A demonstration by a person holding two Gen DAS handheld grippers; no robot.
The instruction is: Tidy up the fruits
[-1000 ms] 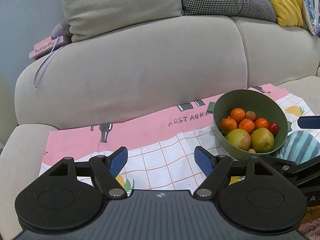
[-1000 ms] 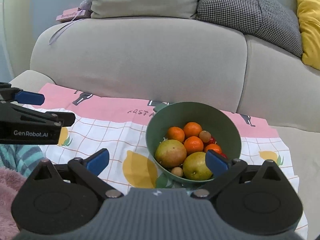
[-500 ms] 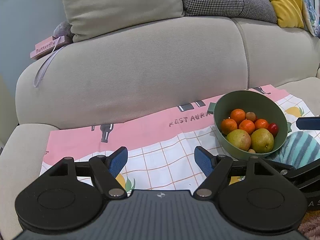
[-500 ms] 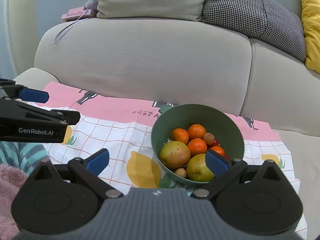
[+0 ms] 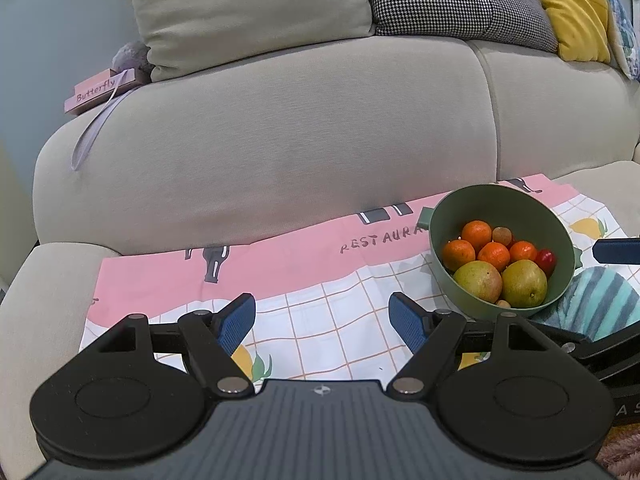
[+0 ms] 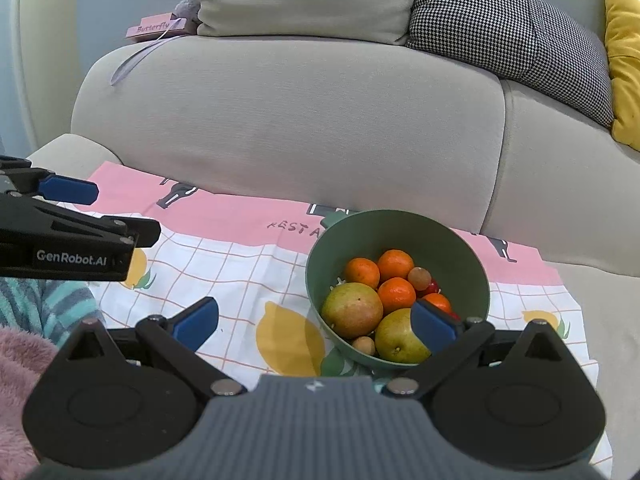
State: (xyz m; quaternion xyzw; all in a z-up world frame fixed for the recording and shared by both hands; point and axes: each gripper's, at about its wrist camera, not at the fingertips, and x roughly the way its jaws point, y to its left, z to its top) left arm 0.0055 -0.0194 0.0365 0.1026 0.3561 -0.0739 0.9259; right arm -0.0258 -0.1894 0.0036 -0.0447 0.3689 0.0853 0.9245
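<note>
A green bowl point(image 5: 532, 208) point(image 6: 460, 248) stands on a pink and white checked cloth point(image 5: 280, 256) point(image 6: 224, 264) on the sofa seat. It holds several oranges point(image 6: 396, 294), two yellow-green pears point(image 6: 352, 310) point(image 5: 478, 282), small brown fruits and a red one point(image 5: 546, 258). My left gripper point(image 5: 322, 322) is open and empty, left of the bowl over the cloth. My right gripper point(image 6: 314, 322) is open and empty, just in front of the bowl, its right finger over the near pear.
The sofa backrest point(image 5: 280, 128) rises behind the cloth, with beige, houndstooth and yellow cushions. A pink "Butterfly" box point(image 5: 100, 90) lies on the backrest. A striped teal sleeve point(image 5: 600, 308) and pink fuzzy fabric point(image 6: 20, 360) are near the grippers.
Both views have shifted slightly: the bowl sits a little lower and nearer in the right wrist view. Both grippers stay open and empty.
</note>
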